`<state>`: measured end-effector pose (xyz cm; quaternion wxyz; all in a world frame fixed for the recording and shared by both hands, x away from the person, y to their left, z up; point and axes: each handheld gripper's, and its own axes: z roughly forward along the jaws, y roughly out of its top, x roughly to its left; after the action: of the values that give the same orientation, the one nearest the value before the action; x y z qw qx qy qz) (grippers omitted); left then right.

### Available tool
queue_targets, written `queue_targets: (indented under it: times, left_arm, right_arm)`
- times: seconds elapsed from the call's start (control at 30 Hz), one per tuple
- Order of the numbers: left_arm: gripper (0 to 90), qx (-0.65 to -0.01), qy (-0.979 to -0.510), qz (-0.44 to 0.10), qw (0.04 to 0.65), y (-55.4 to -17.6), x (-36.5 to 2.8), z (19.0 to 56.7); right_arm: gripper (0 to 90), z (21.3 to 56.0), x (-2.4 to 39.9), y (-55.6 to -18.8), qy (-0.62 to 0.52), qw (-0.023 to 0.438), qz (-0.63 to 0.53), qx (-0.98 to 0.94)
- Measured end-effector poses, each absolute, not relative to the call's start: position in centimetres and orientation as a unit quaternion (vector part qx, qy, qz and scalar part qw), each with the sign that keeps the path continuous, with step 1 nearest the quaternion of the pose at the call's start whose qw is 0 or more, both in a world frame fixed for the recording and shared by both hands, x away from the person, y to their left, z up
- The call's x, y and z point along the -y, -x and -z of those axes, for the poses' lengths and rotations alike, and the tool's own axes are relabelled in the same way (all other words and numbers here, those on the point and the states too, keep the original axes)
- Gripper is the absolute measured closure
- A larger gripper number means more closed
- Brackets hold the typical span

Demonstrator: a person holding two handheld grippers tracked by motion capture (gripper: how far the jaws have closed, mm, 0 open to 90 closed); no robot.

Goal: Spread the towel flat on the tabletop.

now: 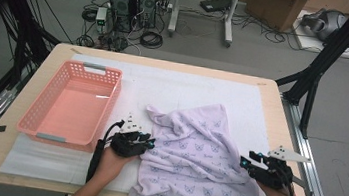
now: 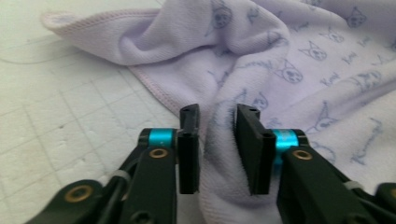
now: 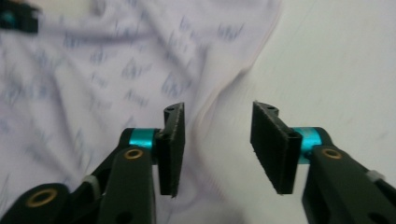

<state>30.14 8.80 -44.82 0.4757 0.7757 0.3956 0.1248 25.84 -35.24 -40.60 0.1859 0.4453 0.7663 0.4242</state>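
Observation:
A pale lilac cloth [image 1: 197, 146] printed with small cat faces lies crumpled on the near half of the table, its lower edge hanging over the front. My left gripper [image 1: 149, 143] is at the cloth's left edge. In the left gripper view its jaws [image 2: 217, 116] stand a little apart around a raised fold of the cloth [image 2: 289, 60], and the pads do not press it. My right gripper [image 1: 244, 162] is at the cloth's right edge. Its jaws [image 3: 217, 114] stand wide open over the hem of the cloth [image 3: 116, 60], with nothing gripped.
A pink plastic basket [image 1: 95, 68], with nothing inside, stands at the left on the white mat [image 1: 184, 86] that covers the wooden table. The left gripper's tip [image 3: 16, 18] shows at the top left of the right gripper view. Black frame posts and cables stand beyond the table.

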Motion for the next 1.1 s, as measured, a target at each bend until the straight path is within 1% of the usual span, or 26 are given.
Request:
queue_targets:
  times: [0.07, 0.17, 0.27, 0.43, 0.6, 0.73, 0.93, 1.03, 1.07, 1.1]
  left_arm:
    - [57.0, -0.4, -0.768, -0.129, 0.484, -30.3, -9.0, 44.8]
    - [51.1, -0.406, -0.76, -0.128, 0.491, -30.5, -9.3, 44.8]
    - [48.7, -0.404, -0.762, -0.125, 0.491, -30.6, -9.4, 44.9]
    - [48.7, -0.408, -0.756, -0.118, 0.498, -30.8, -9.7, 45.0]
    - [48.8, -0.406, -0.757, -0.117, 0.498, -30.7, -9.7, 45.0]
    - [48.9, -0.407, -0.756, -0.115, 0.5, -30.8, -9.8, 45.0]
    - [49.5, -0.406, -0.758, -0.116, 0.497, -30.8, -9.7, 45.0]
    - [49.9, -0.406, -0.758, -0.115, 0.498, -30.8, -9.7, 45.0]
    - [50.0, -0.407, -0.757, -0.114, 0.498, -30.8, -9.7, 45.0]
    - [50.0, -0.408, -0.757, -0.113, 0.497, -30.8, -9.7, 45.0]
  right_arm:
    - [48.2, 39.9, 35.2, -27.0, -0.442, 0.201, -0.439, -0.756]
    - [45.6, 39.4, 34.4, -29.6, -0.443, 0.212, -0.443, -0.75]
    - [45.4, 39.7, 33.2, -32.2, -0.439, 0.209, -0.441, -0.754]
    - [45.8, 40.6, 31.0, -36.0, -0.43, 0.198, -0.41, -0.779]
    - [44.3, 41.9, 29.9, -39.3, -0.442, 0.179, -0.384, -0.79]
    - [41.9, 42.6, 29.0, -41.3, -0.448, 0.173, -0.364, -0.798]
    - [41.5, 43.5, 28.5, -43.5, -0.464, 0.18, -0.346, -0.795]
    - [44.3, 44.2, 28.3, -44.3, -0.471, 0.184, -0.33, -0.797]
    - [47.0, 44.3, 28.3, -44.5, -0.475, 0.183, -0.336, -0.792]
    - [51.9, 44.4, 28.4, -44.5, -0.479, 0.187, -0.339, -0.788]
